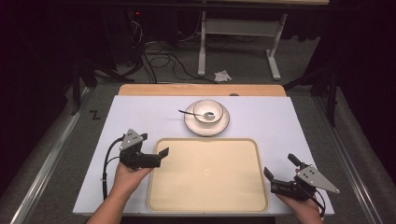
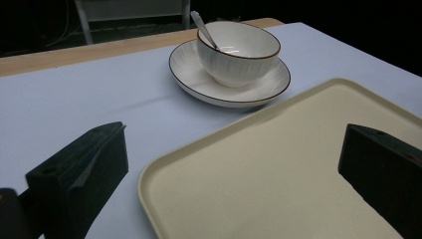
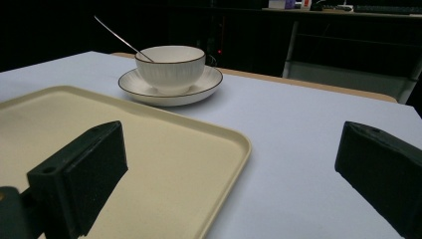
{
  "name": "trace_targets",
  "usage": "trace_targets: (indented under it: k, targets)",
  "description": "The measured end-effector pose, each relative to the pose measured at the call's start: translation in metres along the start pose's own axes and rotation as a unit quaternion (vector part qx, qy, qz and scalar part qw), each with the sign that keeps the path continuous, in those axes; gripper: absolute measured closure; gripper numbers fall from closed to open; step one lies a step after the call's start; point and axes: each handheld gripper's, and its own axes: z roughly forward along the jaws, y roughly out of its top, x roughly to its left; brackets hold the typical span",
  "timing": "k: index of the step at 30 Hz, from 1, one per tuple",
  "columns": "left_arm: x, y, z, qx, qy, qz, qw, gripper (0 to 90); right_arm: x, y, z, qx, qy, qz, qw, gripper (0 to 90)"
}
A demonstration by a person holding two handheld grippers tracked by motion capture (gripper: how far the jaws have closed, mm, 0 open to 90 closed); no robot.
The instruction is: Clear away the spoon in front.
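Note:
A cream tray (image 1: 208, 173) lies at the table's near middle with nothing on it. Behind it stands a white bowl (image 1: 208, 111) on a white plate (image 1: 219, 127), and a metal spoon (image 1: 190, 113) leans in the bowl with its handle pointing left. My left gripper (image 1: 154, 143) is open at the tray's left edge. In the left gripper view, one jaw is over the cloth and the other over the tray (image 2: 278, 164). My right gripper (image 1: 280, 165) is open at the tray's right edge and straddles that edge (image 3: 234, 144) in the same way. Both hold nothing.
A white cover (image 1: 140, 116) spreads over the table, and a strip of bare wood (image 1: 201, 89) shows at the back. On the floor beyond are cables (image 1: 163, 60), a white table frame (image 1: 201, 46) and a crumpled paper (image 1: 222, 75).

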Motion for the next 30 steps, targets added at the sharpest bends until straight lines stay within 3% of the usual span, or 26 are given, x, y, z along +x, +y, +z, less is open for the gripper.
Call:
trace_targets:
  k: [17,30]
  targets:
    - [0.002,0.019,0.026,0.005,-0.002,-0.012,0.9999,0.1,0.0,0.0,0.0,-0.001,0.002,0.0,1.0,0.6]
    - [0.002,0.043,0.049,0.016,-0.009,-0.013,0.9997,0.3,0.0,0.0,0.001,0.002,0.005,0.003,1.0,0.6]
